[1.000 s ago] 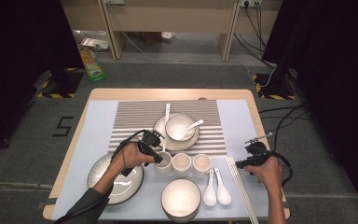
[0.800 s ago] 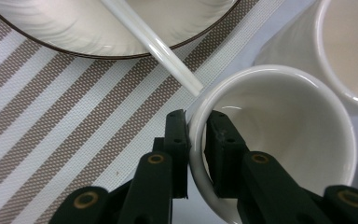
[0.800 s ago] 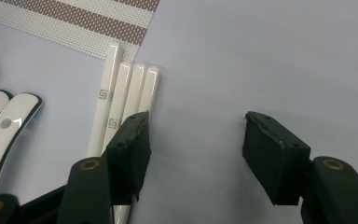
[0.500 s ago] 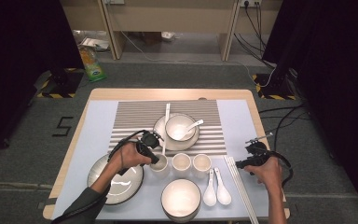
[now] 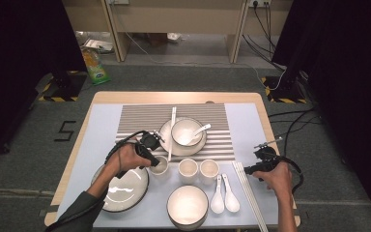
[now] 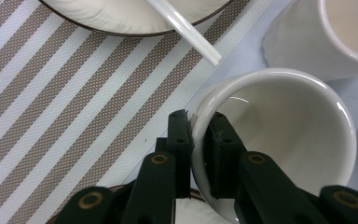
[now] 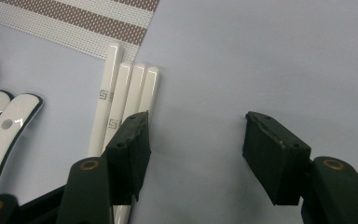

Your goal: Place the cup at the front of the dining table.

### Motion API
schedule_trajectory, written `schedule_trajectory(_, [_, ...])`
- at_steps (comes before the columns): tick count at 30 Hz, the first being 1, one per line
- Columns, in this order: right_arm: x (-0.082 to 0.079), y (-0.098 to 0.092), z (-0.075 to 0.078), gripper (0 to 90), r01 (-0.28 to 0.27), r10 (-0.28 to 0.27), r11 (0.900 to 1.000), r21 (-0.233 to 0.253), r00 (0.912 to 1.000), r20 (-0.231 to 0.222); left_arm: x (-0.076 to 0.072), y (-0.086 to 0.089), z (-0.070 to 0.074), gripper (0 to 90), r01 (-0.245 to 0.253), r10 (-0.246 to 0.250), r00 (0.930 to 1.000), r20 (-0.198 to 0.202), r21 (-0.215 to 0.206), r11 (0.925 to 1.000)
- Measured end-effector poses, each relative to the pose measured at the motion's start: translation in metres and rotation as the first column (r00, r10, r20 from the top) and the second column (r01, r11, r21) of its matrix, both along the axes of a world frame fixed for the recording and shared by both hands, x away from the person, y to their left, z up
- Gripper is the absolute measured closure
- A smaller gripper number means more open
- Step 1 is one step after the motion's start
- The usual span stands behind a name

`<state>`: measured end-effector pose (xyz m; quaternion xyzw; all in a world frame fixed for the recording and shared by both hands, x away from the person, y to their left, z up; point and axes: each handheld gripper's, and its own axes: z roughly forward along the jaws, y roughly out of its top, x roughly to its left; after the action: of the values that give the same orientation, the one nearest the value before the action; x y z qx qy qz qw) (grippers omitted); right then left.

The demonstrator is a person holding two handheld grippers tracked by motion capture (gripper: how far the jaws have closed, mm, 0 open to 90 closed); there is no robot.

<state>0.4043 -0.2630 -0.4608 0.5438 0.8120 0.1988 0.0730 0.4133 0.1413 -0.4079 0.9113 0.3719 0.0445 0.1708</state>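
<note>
At the left, the left gripper [image 6: 196, 154] is clamped on the near rim of a small white cup [image 6: 279, 140], one jaw outside the wall and one inside, closed tight on it. That cup [image 5: 160, 165] stands at the left end of a row of three cups, just off the near edge of the striped mat [image 5: 140, 118] and beside the large plate [image 5: 125, 191]. Well to the right, the right gripper [image 7: 196, 140] hangs with jaws spread wide, empty, over the bare pale-blue cloth [image 7: 261, 56], its left jaw over the tips of the white chopsticks [image 7: 121, 98].
</note>
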Motion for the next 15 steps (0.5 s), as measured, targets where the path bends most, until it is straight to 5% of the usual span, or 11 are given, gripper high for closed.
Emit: schedule_trajectory(15, [0.0,0.0,0.0,40.9,0.002,-0.002,1.0,0.004,1.0,-0.002,0.022,0.018,0.013,81.2,-0.073,0.073,0.9973,0.005,0.03,0.9969])
